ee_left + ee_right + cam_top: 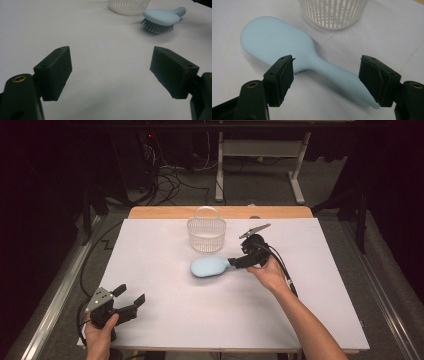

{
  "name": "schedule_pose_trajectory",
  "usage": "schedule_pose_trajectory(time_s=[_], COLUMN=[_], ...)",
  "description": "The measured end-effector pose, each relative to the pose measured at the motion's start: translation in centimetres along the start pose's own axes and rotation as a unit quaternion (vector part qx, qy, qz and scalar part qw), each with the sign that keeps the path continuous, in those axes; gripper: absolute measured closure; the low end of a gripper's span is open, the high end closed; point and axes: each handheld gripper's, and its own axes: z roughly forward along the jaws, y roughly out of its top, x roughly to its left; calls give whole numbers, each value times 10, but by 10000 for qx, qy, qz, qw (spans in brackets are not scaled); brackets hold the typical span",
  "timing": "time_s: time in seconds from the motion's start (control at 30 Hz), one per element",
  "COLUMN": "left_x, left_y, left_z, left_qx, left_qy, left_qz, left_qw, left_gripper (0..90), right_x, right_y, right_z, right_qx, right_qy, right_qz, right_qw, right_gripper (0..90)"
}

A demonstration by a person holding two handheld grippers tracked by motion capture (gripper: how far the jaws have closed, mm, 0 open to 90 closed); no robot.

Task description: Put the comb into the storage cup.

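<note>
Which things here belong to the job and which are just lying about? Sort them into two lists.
In the job:
- light blue hairbrush, bristles down, handle between the open jaws of the right gripper
- white slatted basket just behind it, probably where the brush goes

Standing by:
- left gripper, open over bare table
- white table cover
- cables on the floor

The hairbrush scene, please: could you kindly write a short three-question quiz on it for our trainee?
1. True or false: the light blue hairbrush lies bristles down on the white table.
2. What stands just beyond the brush? A) a white slatted basket B) a metal bowl C) a cardboard box
3. Which claw has the brush handle between its jaws, and is it clamped?

Key:
1. True.
2. A.
3. The right claw; its jaws straddle the handle, and the left pad stands clear of it. The left claw is open over bare table.
</note>
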Motion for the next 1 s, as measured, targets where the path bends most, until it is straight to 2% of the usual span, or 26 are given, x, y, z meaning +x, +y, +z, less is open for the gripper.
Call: schedule_pose_trajectory(time_s=[0.1,0.13,0.33,0.47,0.67,0.83,0.9,1.0], left_x=[0,0,2,1,0,1,1,1], left_y=[0,0,0,0,1,1,1,0], left_z=[1,1,0,1,1,1,1,1], left_qx=[9,6,-5,7,-16,-6,-8,-7], left_qy=[-7,-4,8,-5,-23,-10,-14,-38], left_qz=[10,6,-10,5,28,10,5,-9], left_qw=[10000,10000,10000,10000,10000,10000,10000,10000], left_gripper=[185,185,185,185,175,174,174,174], right_x=[-3,-5,-8,-10,-12,-11,-11,-11], right_y=[3,5,10,12,14,15,15,15], right_z=[4,7,14,20,26,31,33,35], right_qx=[188,329,491,689,838,910,973,934], right_qy=[94,113,112,132,193,206,222,220], right_qz=[4,-10,16,11,59,1,73,-36], right_qw=[9998,9994,9987,9975,9963,9956,9950,9954], right_gripper=[311,317,319,319,318,317,316,316])
